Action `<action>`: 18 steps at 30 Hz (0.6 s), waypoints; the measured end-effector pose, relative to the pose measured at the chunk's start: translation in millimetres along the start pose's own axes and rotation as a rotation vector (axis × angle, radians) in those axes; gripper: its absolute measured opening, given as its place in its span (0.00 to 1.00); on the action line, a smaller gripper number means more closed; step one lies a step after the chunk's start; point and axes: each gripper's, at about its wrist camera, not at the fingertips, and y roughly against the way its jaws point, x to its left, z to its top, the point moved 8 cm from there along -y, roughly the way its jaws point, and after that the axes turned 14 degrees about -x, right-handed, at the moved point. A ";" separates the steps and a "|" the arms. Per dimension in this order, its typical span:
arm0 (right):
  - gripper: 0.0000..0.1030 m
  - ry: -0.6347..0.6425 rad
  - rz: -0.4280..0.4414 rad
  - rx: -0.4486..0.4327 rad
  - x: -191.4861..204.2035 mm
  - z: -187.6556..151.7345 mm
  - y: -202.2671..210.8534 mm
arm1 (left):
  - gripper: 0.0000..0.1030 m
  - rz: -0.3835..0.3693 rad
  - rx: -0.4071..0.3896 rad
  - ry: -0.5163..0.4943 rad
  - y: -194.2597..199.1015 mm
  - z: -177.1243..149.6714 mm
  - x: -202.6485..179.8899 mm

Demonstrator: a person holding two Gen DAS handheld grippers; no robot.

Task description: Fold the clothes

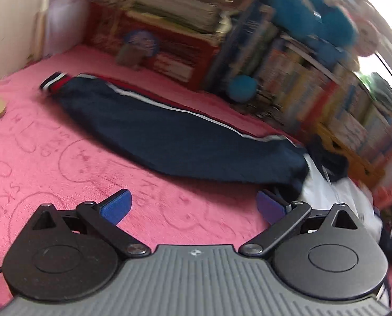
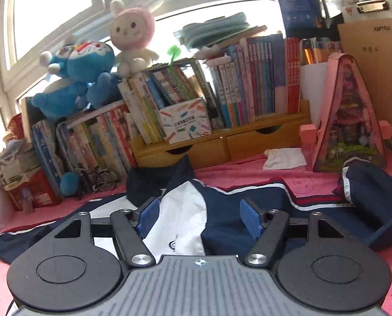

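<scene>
A navy, white and red jacket lies spread on a pink blanket [image 1: 51,158]. In the left wrist view one navy sleeve [image 1: 182,142] stretches flat across the blanket, and its striped cuff [image 1: 55,81] is at the far left. My left gripper [image 1: 193,202] hovers over bare blanket just in front of that sleeve, open with nothing between the blue pads. In the right wrist view my right gripper [image 2: 200,217] stands open above the jacket's body [image 2: 227,210], with the white panel [image 2: 180,218] showing between the fingers. The other sleeve [image 2: 375,197] lies curled up at the right.
Rows of books [image 2: 248,84] on a wooden drawer shelf [image 2: 222,144] line the far edge of the blanket. On top sit a blue plush toy [image 2: 77,79] and a pink one [image 2: 132,34]. A pink triangular box [image 2: 348,121] and a white tissue [image 2: 285,158] lie at the right.
</scene>
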 end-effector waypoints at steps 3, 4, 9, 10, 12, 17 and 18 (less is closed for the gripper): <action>0.69 0.084 0.077 0.068 29.4 -24.9 12.3 | 0.99 0.148 -0.060 0.112 -42.1 20.4 28.4; 0.69 0.117 0.093 0.093 39.9 -37.0 15.8 | 0.99 0.217 -0.085 0.132 -54.9 25.8 39.0; 0.69 0.207 0.133 0.197 77.1 -88.3 22.0 | 0.99 0.469 -0.212 0.208 -97.8 46.4 82.2; 0.69 0.210 0.134 0.212 82.4 -94.4 20.9 | 0.99 0.493 -0.229 0.208 -104.7 51.6 85.3; 0.69 0.229 0.131 0.224 90.6 -98.9 16.3 | 0.33 0.511 -0.234 0.196 -117.1 62.0 89.1; 0.69 0.285 0.146 0.234 116.5 -98.7 -2.6 | 0.02 0.398 -0.282 0.214 -112.9 130.0 95.2; 0.69 0.297 0.153 0.234 122.8 -97.0 -7.4 | 0.02 0.379 -0.334 0.171 -105.1 153.2 91.4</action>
